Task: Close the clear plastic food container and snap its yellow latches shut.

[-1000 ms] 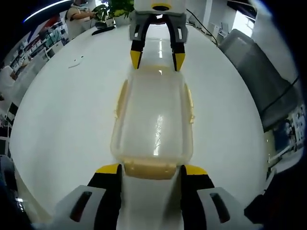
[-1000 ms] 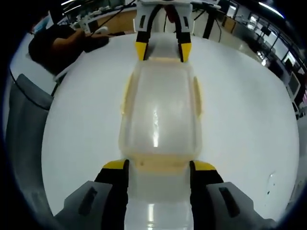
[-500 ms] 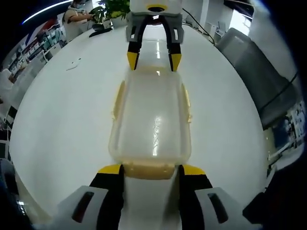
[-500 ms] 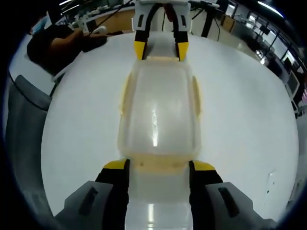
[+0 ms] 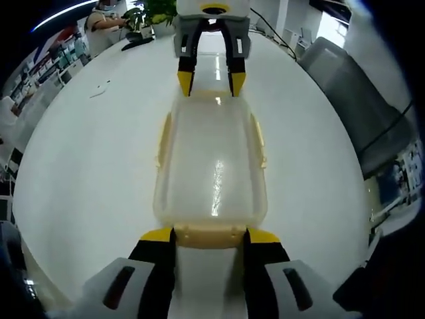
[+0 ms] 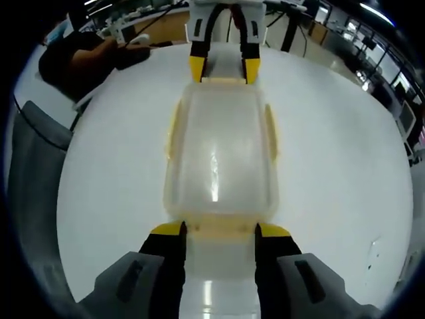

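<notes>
Both grippers bracket the end latches of the clear rectangular plastic food container (image 5: 211, 166)

Container sits mid-table on the white round table (image 5: 86, 166); left gripper (image 5: 209, 234) and right gripper (image 6: 219, 229) each stand with jaws apart astride a pale yellow end latch (image 5: 209, 234) — press both evenly, squarely downward.

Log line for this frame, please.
stage: end latches | container: lid on, white table | left tongs: astride near latch | right tongs: astride opposite latch

Bright overhead glare (fisheye-warped edges)
</notes>
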